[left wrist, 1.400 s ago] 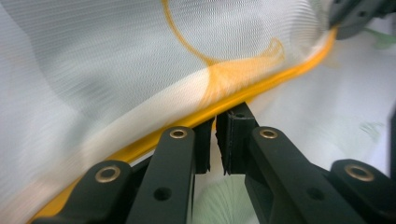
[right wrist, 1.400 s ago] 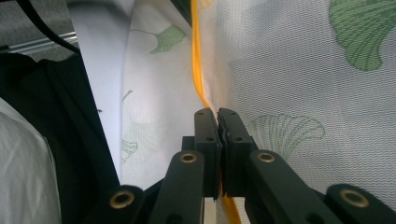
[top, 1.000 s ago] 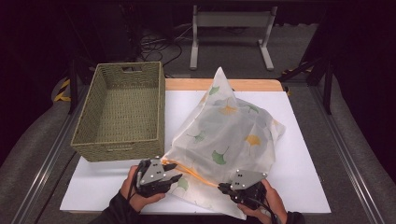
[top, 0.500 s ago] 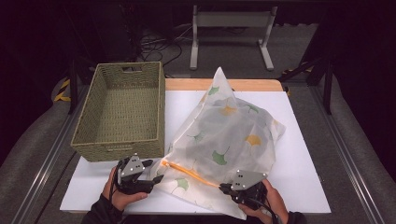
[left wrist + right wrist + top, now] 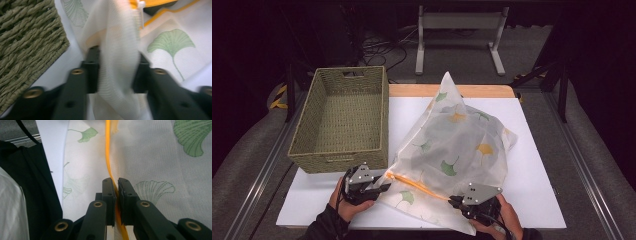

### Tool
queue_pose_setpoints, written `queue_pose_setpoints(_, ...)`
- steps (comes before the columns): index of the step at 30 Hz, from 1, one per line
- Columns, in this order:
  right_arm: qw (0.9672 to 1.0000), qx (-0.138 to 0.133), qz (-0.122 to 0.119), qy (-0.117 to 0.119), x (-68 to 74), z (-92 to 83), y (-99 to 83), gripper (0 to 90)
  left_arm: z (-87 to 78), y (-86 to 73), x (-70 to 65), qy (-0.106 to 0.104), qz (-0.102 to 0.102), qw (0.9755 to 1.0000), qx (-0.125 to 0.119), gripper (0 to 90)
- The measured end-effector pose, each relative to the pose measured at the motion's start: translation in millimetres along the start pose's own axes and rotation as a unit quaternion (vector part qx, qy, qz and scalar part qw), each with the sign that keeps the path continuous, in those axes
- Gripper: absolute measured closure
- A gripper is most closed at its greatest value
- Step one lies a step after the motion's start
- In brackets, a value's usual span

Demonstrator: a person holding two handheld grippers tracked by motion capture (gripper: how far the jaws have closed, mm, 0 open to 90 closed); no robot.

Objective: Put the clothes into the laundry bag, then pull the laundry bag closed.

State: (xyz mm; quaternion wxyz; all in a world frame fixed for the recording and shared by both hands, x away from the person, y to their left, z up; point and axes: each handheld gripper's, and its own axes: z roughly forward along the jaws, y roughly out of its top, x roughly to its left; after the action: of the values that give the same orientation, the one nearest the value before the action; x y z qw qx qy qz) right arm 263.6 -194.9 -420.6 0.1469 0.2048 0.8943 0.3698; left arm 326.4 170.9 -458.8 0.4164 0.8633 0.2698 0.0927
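Mesh of the laundry bag (image 5: 452,150) is gathered between the left gripper (image 5: 117,72) jaws, which have just been closing on a bunched fold. At the right gripper (image 5: 116,192), the orange zipper (image 5: 109,157) edge is pinched tight. Judged, the bag, lying on the white table (image 5: 537,165), is being opened; 2 steady grips pulled apart are called for. Beyond stands the woven basket (image 5: 339,115).

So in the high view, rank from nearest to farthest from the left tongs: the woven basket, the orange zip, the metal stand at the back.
From the left tongs:
1. Orange zip of the leaf-print mesh bag, right beside them.
2. Green woven basket, just behind.
3. Grey metal stand, on the floor beyond the table.
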Motion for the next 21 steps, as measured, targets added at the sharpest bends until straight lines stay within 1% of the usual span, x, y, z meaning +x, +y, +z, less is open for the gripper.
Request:
queue_pose_setpoints(1,1.0000,-0.001,0.005,-0.002,-0.5,0.3,-0.7,84.3,-1.5,0.2,0.1,0.001,0.004,1.0000,-0.003,78.0)
queue_pose_setpoints(2,1.0000,-0.001,0.008,-0.002,-1.4,1.1,-1.6,84.3,-2.0,0.4,-0.1,-0.001,0.002,1.0000,-0.003,82.9)
queue_pose_setpoints(4,1.0000,0.001,0.009,-0.002,-1.9,2.1,-2.2,84.3,-2.6,0.8,-0.1,0.000,0.006,1.0000,-0.001,87.3)
queue_pose_setpoints(6,0.9999,0.003,0.013,-0.004,-3.9,4.8,-4.0,83.4,-3.1,0.0,-1.5,0.001,0.008,1.0000,0.003,87.4)
queue_pose_setpoints(7,0.9998,0.004,0.018,-0.005,-6.2,6.3,-5.8,80.5,-3.6,-0.4,-2.1,0.002,0.010,0.9999,0.004,87.4)
queue_pose_setpoints(8,0.9997,0.004,0.024,-0.001,-7.7,6.9,-7.1,79.1,-4.3,-1.0,-3.0,0.000,0.007,1.0000,0.003,87.4)
queue_pose_setpoints(10,0.9995,0.006,0.030,-0.003,-9.1,7.5,-7.9,74.5,-5.9,-0.9,-3.1,0.001,0.012,0.9999,0.000,87.4)
queue_pose_setpoints(11,0.9995,0.000,0.032,0.000,-9.0,7.0,-7.5,70.8,-6.5,-0.8,-4.0,0.000,0.007,1.0000,-0.002,87.4)
queue_pose_setpoints(13,0.9994,-0.006,0.033,0.000,-8.6,5.7,-6.1,65.4,-6.0,-0.7,-4.9,-0.002,0.011,0.9999,-0.002,87.4)
queue_pose_setpoints(14,0.9994,-0.012,0.032,0.002,-8.0,4.5,-5.3,62.4,-5.7,-0.8,-5.3,0.001,0.014,0.9999,-0.001,87.3)
queue_pose_setpoints(15,0.9994,-0.012,0.032,0.002,-8.0,4.5,-5.3,62.4,-5.7,-0.8,-5.3,0.001,0.014,0.9999,-0.001,87.4)
queue_pose_setpoints(17,0.9991,-0.026,0.032,-0.002,-6.7,1.3,-2.5,59.0,-5.7,-1.1,-5.9,0.001,0.015,0.9999,-0.001,87.3)
queue_pose_setpoints(18,0.9990,-0.030,0.033,-0.002,-6.2,0.3,-1.2,58.0,-5.9,-1.3,-6.1,-0.001,0.011,0.9999,-0.003,87.3)
queue_pose_setpoints(19,0.9987,-0.039,0.035,-0.002,-5.3,-0.4,-0.1,58.0,-5.9,-1.1,-5.8,-0.002,0.012,0.9999,-0.003,87.3)
queue_pose_setpoints(21,0.9985,-0.042,0.033,-0.006,-3.6,-0.8,1.9,57.3,-4.9,-0.6,-6.1,-0.001,0.014,0.9999,-0.002,87.3)
